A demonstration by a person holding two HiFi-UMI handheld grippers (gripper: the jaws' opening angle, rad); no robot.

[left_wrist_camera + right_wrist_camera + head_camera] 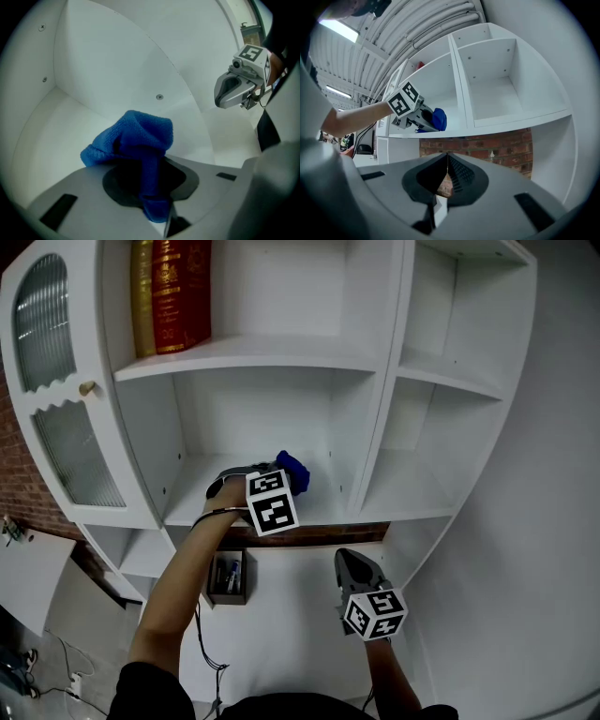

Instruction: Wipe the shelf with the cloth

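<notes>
Cloth [136, 140], blue and bunched, is clamped in the left gripper [274, 474] at the middle shelf [323, 507], bare board lying to its right. The right gripper [352, 563] hangs below, closed and empty.

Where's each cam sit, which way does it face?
Head view: on the head, looking down at the shelf; left arm, left tool, right tool show.
Left gripper view: on left tool, facing the shelf's back corner; its jaws hold the cloth.
Right gripper view: on right tool, facing up at shelf; own shut jaws, left arm.
Shared: cloth in all three.
</notes>
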